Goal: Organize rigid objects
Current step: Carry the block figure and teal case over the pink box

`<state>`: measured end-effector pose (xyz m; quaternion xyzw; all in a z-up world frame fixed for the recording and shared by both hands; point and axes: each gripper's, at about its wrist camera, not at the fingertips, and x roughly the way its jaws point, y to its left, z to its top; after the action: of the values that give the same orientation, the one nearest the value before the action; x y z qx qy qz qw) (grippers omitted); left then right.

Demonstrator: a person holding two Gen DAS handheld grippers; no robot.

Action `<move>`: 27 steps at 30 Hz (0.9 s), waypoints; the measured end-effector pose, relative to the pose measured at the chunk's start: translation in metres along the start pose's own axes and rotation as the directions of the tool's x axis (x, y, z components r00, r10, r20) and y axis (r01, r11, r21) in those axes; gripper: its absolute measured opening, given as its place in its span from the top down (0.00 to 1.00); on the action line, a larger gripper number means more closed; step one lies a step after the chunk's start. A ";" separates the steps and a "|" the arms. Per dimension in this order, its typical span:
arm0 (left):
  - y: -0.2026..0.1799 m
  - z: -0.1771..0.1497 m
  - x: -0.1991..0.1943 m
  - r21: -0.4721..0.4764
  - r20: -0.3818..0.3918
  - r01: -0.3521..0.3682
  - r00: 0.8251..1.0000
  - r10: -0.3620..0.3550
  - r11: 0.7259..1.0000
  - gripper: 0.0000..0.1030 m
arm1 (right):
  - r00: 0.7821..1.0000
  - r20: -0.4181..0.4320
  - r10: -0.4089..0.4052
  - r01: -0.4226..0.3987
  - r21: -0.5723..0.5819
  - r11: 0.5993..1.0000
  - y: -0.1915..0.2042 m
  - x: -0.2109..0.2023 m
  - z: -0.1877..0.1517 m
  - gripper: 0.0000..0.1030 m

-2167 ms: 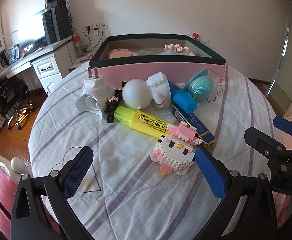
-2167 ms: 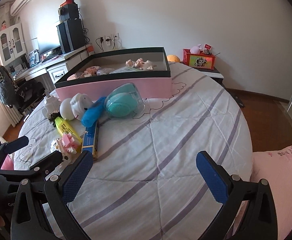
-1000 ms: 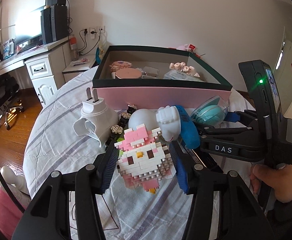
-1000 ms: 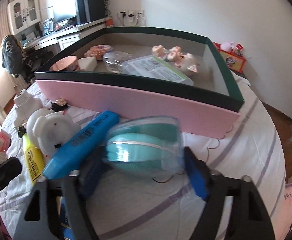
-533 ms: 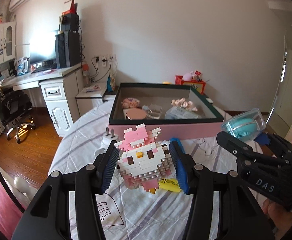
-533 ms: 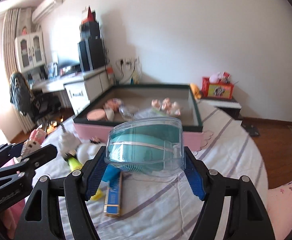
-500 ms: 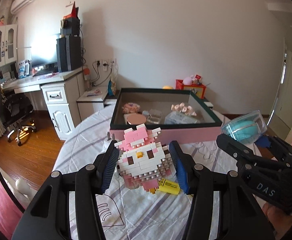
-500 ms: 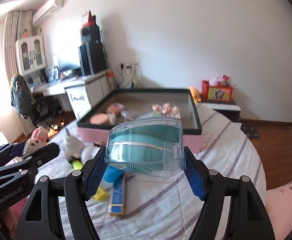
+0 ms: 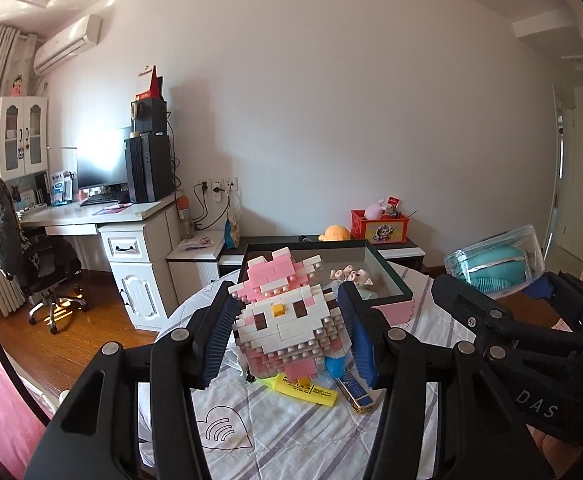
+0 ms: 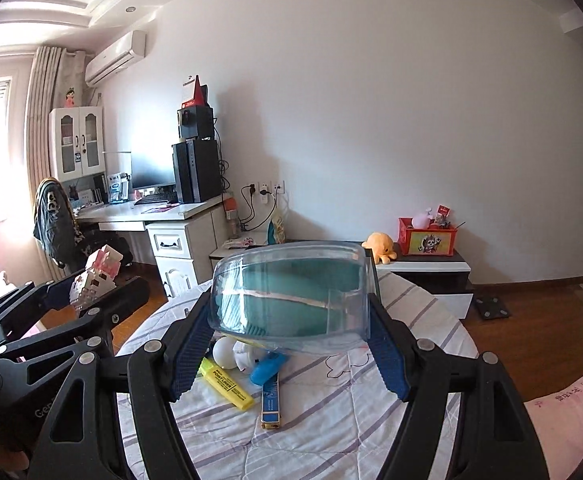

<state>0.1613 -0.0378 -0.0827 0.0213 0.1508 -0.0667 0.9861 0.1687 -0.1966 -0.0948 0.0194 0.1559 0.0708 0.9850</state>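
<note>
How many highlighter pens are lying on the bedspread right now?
2: a yellow highlighter left of a blue highlighter, below the held clear case. More may be hidden behind it.

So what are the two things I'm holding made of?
Pink and white figure in the left gripper: small studded interlocking bricks, likely hard glossy plastic. Clear case in the right gripper: see-through and shiny, probably rigid plastic; the teal item inside looks matte, material unclear.
</note>
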 end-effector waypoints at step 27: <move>-0.004 0.040 0.100 0.070 -0.012 -0.049 0.999 0.050 0.996 0.49 | 1.000 0.004 -0.025 0.025 -0.059 0.998 -0.015 0.074 0.037 0.28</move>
<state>0.2673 -0.0566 -0.0749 0.0599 0.1548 -0.0471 0.9850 0.2515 -0.2013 -0.0834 -0.0116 0.1525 0.0629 0.9862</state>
